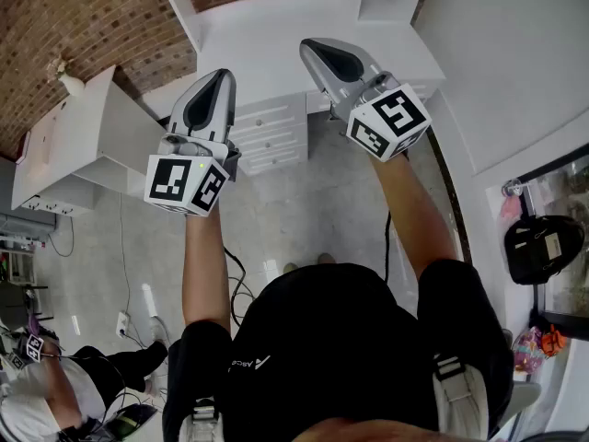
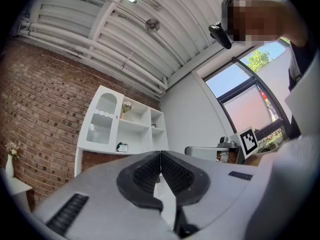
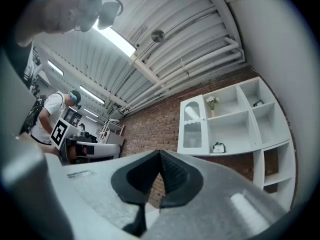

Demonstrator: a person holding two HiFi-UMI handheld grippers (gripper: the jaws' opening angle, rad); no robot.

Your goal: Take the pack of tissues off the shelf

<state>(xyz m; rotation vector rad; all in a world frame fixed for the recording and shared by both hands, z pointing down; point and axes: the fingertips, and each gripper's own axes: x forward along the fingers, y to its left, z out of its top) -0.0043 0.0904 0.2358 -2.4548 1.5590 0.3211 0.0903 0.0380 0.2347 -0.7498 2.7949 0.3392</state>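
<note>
A white shelf unit [image 2: 122, 129] stands against the brick wall, some way ahead of both grippers. A small dark-and-white pack [image 2: 121, 146] lies on its lower open shelf, and the same pack [image 3: 218, 147] shows in the right gripper view below a vase of flowers [image 3: 212, 104]. In the head view my left gripper [image 1: 221, 75] and right gripper [image 1: 311, 46] are held side by side in the air, tilted slightly upward. The jaws of the left gripper [image 2: 160, 155] meet at the tips with nothing between them. The right gripper [image 3: 160, 155] is shut and empty too.
A white cabinet with drawers [image 1: 271, 136] stands below the grippers. A white side table [image 1: 83, 145] is at the left. Cables [image 1: 235, 279] lie on the floor. A seated person [image 1: 46, 389] is at the lower left, and a black bag [image 1: 543, 247] sits at the right.
</note>
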